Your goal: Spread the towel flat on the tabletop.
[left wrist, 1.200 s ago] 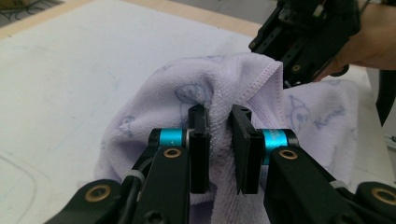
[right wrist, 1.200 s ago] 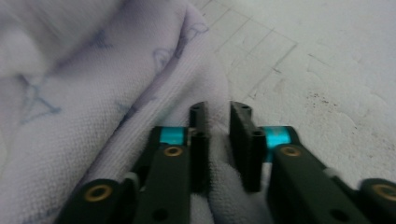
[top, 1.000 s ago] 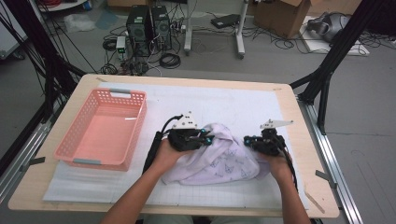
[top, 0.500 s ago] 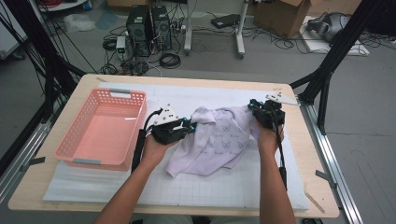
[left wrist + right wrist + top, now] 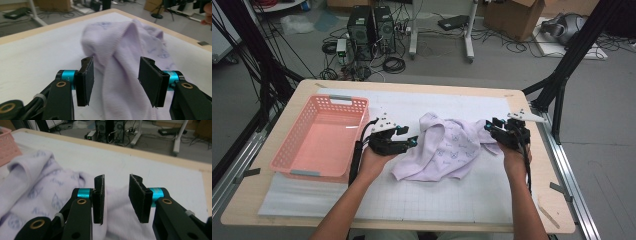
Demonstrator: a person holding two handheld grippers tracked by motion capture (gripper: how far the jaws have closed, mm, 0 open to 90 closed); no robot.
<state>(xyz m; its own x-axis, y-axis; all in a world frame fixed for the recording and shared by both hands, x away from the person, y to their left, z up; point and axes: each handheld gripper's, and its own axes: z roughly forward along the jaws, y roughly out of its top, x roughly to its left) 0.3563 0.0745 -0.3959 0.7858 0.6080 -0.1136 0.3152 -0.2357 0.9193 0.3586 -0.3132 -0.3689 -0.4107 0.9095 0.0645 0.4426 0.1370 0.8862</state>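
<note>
Cloth (image 5: 447, 150) lies near basket (image 5: 322, 135), seen from above.

The cloth (image 5: 446, 150) is pale lilac, printed all over with small blue-violet motifs, its hem a shade pinker. The basket (image 5: 292, 159) is salmon pink with grey handles. A white gridded mat (image 5: 422, 197) covers the light wood worktop (image 5: 557, 210). Both tongs, left (image 5: 411, 143) and right (image 5: 488, 128), are black with turquoise collars and brass-coloured rivets.

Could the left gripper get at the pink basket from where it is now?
Probably yes: the left gripper sits beside the pink basket, jaws just opened off the lilac cloth, with bare mat between them.
</note>
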